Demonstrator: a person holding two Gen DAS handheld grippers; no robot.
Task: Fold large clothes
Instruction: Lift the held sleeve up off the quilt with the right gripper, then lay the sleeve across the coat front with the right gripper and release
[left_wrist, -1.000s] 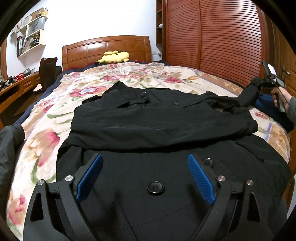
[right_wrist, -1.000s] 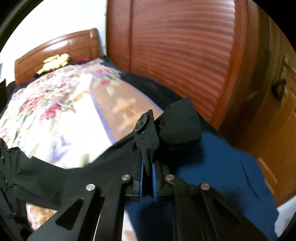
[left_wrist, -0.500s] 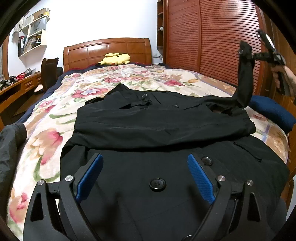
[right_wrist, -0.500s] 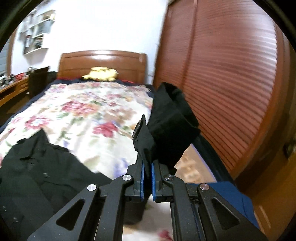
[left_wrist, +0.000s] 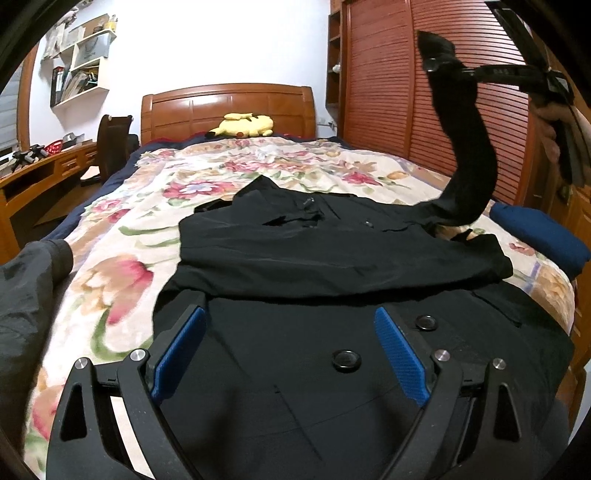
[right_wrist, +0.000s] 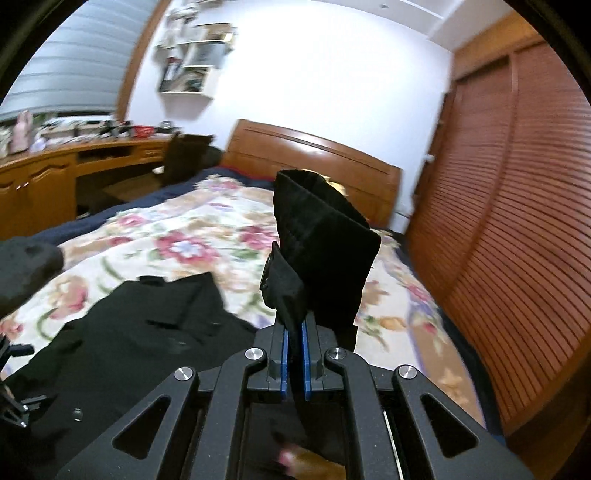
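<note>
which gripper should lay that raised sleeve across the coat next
Right. The right gripper is already clamped on the sleeve, lifted above the coat. The left gripper hangs open and empty over the coat's lower front.

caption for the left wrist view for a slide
Open left gripper hovers over black coat on floral bed; right gripper lifts its sleeve.

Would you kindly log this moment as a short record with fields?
garment: black buttoned coat, spread on the floral quilt
sleeve: black sleeve cuff, raised above the bed
right gripper: shut on the cuff
left gripper: open, low over the coat front
also: yellow plush toy by the wooden headboard
</note>
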